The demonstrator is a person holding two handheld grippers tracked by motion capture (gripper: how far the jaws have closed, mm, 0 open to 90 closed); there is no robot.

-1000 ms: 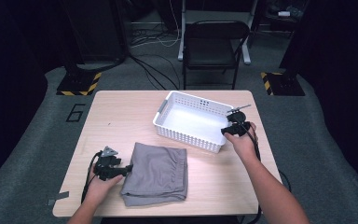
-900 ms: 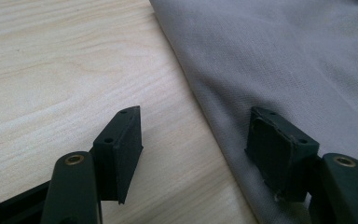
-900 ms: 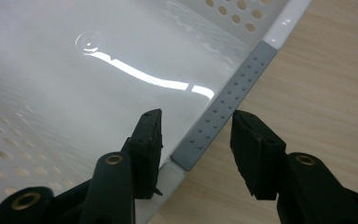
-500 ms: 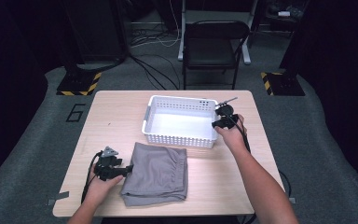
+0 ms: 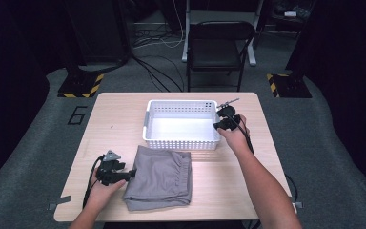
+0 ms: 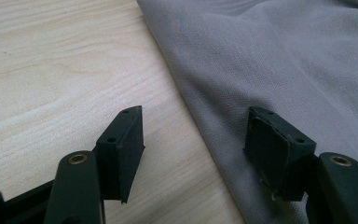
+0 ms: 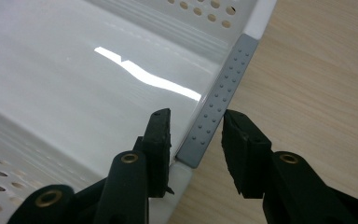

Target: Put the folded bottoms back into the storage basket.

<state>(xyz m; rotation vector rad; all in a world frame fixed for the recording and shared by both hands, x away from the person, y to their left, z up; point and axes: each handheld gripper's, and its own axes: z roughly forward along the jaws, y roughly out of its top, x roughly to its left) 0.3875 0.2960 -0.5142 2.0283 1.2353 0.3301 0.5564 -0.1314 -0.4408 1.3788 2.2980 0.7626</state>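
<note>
A folded grey cloth (image 5: 159,176) lies on the near part of the wooden table (image 5: 119,109). My left gripper (image 5: 132,174) rests at its left edge. In the left gripper view it stands open (image 6: 193,135), one jaw over bare wood and the other over the cloth (image 6: 284,60), whose hem runs between them. A white perforated basket (image 5: 181,142) sits behind the cloth. My right gripper (image 5: 218,125) is at its right end. Its jaws (image 7: 196,133) have just been closing and now clasp the grey dotted handle strip (image 7: 223,79) on the basket's rim, one jaw inside the basket (image 7: 74,70), one outside.
A black folding chair (image 5: 219,45) stands beyond the table's far edge, with cables and hazard-striped stand bases (image 5: 78,86) on the floor. Bare wood shows left of the basket and at the table's right side (image 5: 262,162).
The basket has swung from a skewed angle to square with the table and shifted left, with my right gripper moving along at its right end. My left gripper has stayed put.
</note>
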